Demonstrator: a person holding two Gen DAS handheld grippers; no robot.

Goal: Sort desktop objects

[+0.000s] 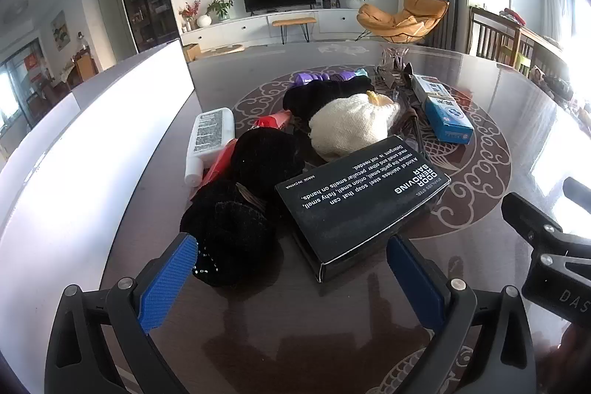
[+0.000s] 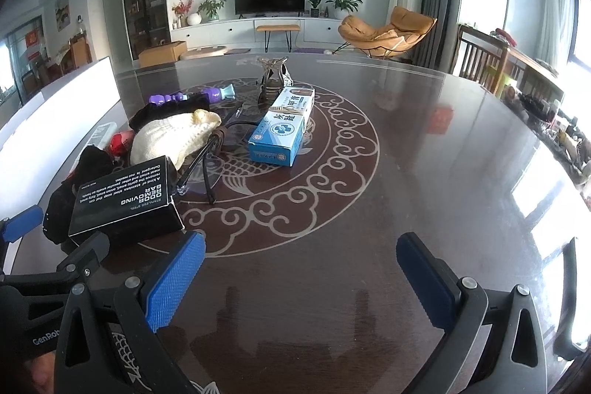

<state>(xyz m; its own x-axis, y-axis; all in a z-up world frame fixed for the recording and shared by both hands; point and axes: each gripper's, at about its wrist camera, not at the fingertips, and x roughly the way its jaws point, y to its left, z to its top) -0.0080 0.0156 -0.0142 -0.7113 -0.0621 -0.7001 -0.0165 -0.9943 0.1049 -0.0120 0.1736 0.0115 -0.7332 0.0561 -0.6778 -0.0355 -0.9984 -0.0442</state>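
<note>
Black box [image 1: 362, 198] tilted atop black cloth [image 1: 236, 228]; cream sock [image 1: 351, 126] behind (blue box [image 2: 280, 132] apart).

Dark shiny table [image 2: 424, 172] with a white swirl ring. At nine o'clock, a black box [image 2: 122, 198] beside black cloth [image 1: 229, 231]. At twelve o'clock, a blue box [image 2: 280, 132], cream cloth [image 2: 173, 135], glasses [image 2: 207, 165], a white bottle [image 1: 208, 139], a purple toy [image 2: 177, 96].

Left gripper [image 1: 291, 279] held low over the surface [image 1: 332, 338], fingers [image 1: 168, 283] spread wide with blue pads facing inward, nothing between them. Right gripper [image 2: 301, 283] likewise low and level, fingers [image 2: 173, 287] wide apart and holding nothing. Side by side, the left's frame showing at the right view's left edge.
</note>
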